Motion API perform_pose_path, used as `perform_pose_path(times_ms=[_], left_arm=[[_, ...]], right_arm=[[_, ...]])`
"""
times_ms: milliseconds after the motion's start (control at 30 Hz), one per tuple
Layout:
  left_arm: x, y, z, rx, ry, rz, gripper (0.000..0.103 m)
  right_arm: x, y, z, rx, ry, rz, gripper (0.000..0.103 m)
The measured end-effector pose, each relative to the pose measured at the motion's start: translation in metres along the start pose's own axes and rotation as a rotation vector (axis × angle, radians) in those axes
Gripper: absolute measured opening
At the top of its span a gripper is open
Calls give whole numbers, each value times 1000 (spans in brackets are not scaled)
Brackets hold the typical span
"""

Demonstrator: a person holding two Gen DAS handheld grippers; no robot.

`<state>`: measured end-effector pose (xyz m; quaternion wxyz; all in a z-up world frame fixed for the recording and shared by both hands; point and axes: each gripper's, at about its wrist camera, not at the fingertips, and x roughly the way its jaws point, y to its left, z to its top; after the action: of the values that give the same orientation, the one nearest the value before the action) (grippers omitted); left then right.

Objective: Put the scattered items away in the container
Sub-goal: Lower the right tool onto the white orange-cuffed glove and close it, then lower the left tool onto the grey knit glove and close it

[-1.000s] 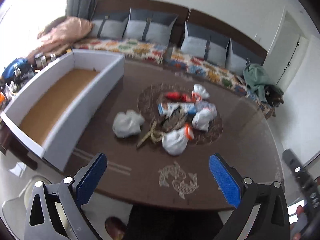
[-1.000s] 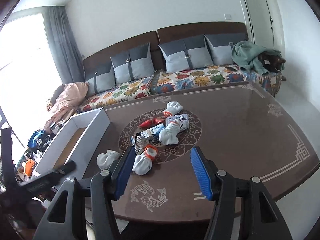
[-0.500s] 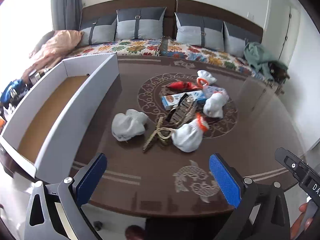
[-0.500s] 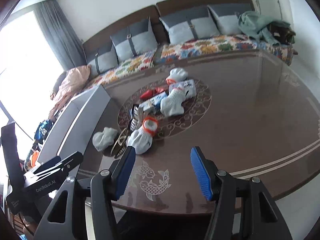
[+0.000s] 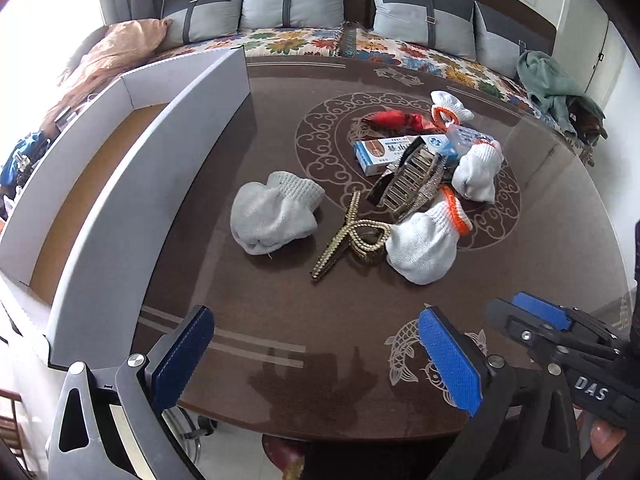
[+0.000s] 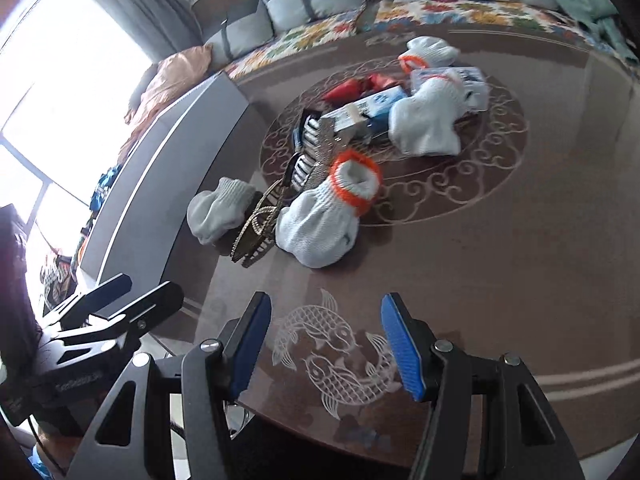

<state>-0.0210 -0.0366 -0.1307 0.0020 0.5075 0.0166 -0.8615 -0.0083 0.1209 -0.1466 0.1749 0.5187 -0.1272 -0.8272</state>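
A long white box (image 5: 132, 184) with a brown floor stands on the table's left side; its wall shows in the right wrist view (image 6: 160, 168). Scattered items lie mid-table: a plain white glove (image 5: 274, 212) (image 6: 218, 210), a gold hair clip (image 5: 352, 236) (image 6: 260, 226), an orange-cuffed glove (image 5: 426, 246) (image 6: 324, 216), a large claw clip (image 5: 412, 182), a blue-white carton (image 5: 384, 152) (image 6: 360, 114), a red wrapper (image 5: 396, 118), and more orange-cuffed gloves (image 5: 478, 168) (image 6: 426, 118). My left gripper (image 5: 316, 354) is open and empty above the table's near edge. My right gripper (image 6: 326, 344) is open and empty, just short of the orange-cuffed glove.
The brown glass-topped table (image 5: 280, 320) has fish motifs near its front edge. A sofa with grey cushions (image 5: 296, 4) and a floral cover runs behind it. A green cloth (image 5: 552, 80) lies on the sofa's right end. Clutter sits left of the box.
Both grippers have moved forward and lower toward the pile of items, which now looks larger. The right gripper's fingers have come into the left wrist view. Nothing was taken hold of.
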Motion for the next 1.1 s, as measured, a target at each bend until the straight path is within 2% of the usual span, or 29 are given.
perform_pose_path(times_ms=[167, 367, 500, 800, 867, 933, 967, 1100], left_arm=[[5, 16, -1, -38, 19, -5, 103], [12, 34, -4, -90, 43, -19, 103], [13, 38, -5, -91, 50, -22, 103], [15, 47, -7, -97, 59, -20, 103], [16, 49, -9, -99, 64, -18, 103], [18, 49, -10, -100, 73, -18, 103], [19, 49, -10, -100, 76, -17, 103], [20, 49, -11, -94, 81, -22, 103]], right_arm=[[28, 17, 12, -55, 37, 2, 59], [47, 18, 28, -35, 38, -28, 59], [59, 19, 38, -38, 51, -73, 59], [77, 26, 44, -51, 49, -104, 59], [79, 24, 44, -50, 37, -98, 56], [79, 19, 44, -37, 31, -89, 29], [79, 16, 43, -31, 30, -82, 24], [74, 12, 43, -33, 29, -75, 21]])
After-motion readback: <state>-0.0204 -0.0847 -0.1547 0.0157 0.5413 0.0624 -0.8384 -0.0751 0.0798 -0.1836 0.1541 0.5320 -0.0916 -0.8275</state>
